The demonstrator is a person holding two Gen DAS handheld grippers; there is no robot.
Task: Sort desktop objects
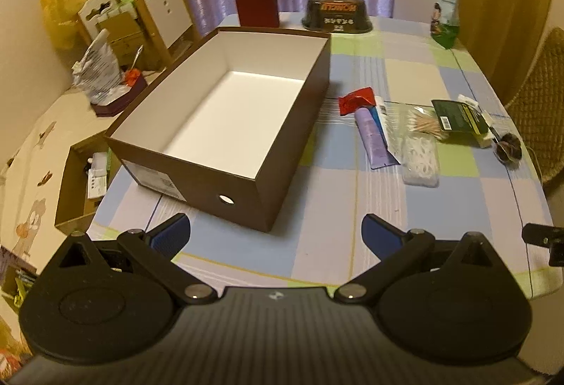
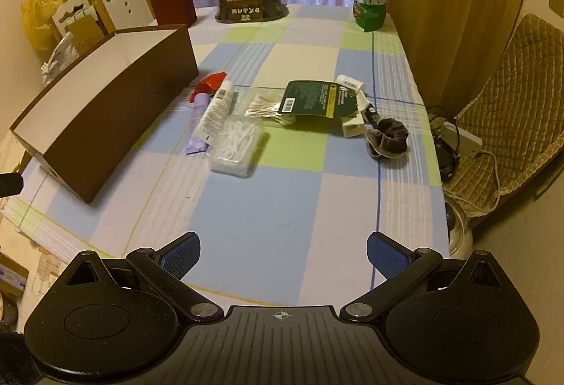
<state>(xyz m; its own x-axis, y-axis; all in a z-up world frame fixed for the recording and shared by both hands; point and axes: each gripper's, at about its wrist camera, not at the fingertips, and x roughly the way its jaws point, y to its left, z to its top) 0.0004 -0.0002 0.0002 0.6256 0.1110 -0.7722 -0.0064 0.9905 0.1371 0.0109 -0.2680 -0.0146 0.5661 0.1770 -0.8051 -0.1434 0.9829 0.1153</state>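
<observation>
Hovering right gripper spread wide, cotton-swab box well ahead

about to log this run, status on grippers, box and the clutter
Left gripper open, empty. Right gripper open, empty. Box empty; tubes, swabs, scrunchie unsorted. Path clear.

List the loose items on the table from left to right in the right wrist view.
Red foil packet → purple tube → clear plastic box of white picks → dark green backing card → dark fabric scrunchie.
</observation>
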